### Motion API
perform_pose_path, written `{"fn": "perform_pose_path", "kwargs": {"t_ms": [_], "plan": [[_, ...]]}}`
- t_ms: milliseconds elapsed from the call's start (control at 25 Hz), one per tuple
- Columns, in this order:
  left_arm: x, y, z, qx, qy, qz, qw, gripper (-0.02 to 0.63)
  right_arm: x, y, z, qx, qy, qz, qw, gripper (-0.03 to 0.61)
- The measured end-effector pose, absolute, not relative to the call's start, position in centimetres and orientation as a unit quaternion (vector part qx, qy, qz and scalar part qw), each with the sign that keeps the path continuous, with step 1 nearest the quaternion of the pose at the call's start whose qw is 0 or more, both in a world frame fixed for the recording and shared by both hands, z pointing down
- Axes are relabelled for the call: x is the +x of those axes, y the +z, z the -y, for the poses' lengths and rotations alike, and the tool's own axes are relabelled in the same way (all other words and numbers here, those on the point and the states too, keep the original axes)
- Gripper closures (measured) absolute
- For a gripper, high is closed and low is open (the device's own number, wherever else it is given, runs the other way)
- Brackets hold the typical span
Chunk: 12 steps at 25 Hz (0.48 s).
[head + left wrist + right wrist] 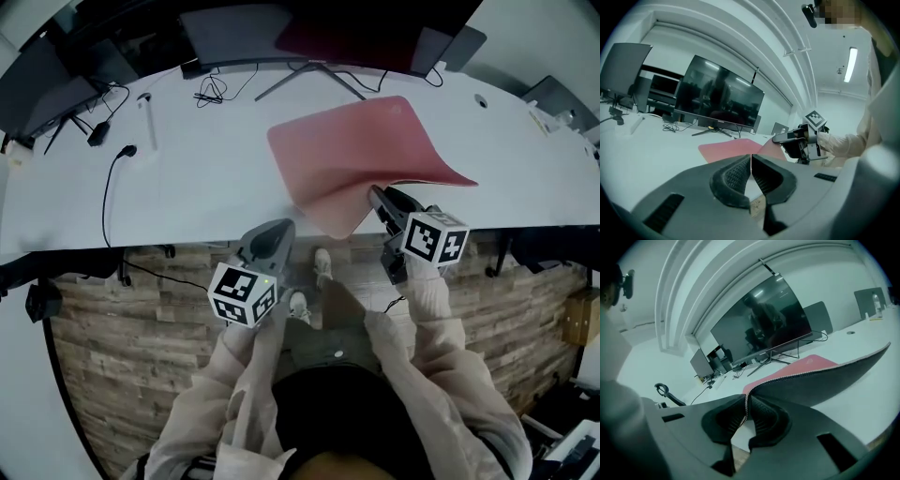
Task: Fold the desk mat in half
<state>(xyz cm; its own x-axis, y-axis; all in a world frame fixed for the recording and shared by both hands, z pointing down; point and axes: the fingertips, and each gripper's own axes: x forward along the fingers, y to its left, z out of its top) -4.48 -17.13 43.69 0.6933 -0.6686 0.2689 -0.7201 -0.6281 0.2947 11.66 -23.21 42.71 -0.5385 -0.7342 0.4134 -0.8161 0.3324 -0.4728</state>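
Note:
A red desk mat [361, 141] lies on the white desk [187, 197], its near edge lifted and curling so the dark underside [825, 380] shows. My right gripper [376, 196] is shut on that lifted near edge, and the mat's stitched rim runs between the pads [747, 404]. In the left gripper view the red mat [731, 149] lies flat ahead, with the right gripper [777, 138] raised at its right side. My left gripper [279, 229] hovers at the desk's front edge, left of the mat. Its jaws [751, 161] are shut with nothing between them.
A wide monitor [309, 28] on a splayed stand sits behind the mat. Cables [211, 89] and a black lead [112, 178] lie on the desk's left half, near a white stick-shaped item [145, 117]. The desk's front edge runs just under both grippers.

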Motion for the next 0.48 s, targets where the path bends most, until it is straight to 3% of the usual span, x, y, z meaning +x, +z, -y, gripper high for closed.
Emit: {"fn": "perform_pose_path", "kwargs": {"t_ms": [480], "plan": [[-6.9, 43.6, 26.9, 0.865, 0.051, 0.457, 0.2, 0.58, 8.4, 43.4, 32.7, 0.384, 0.339, 0.852, 0.106, 0.532]]}}
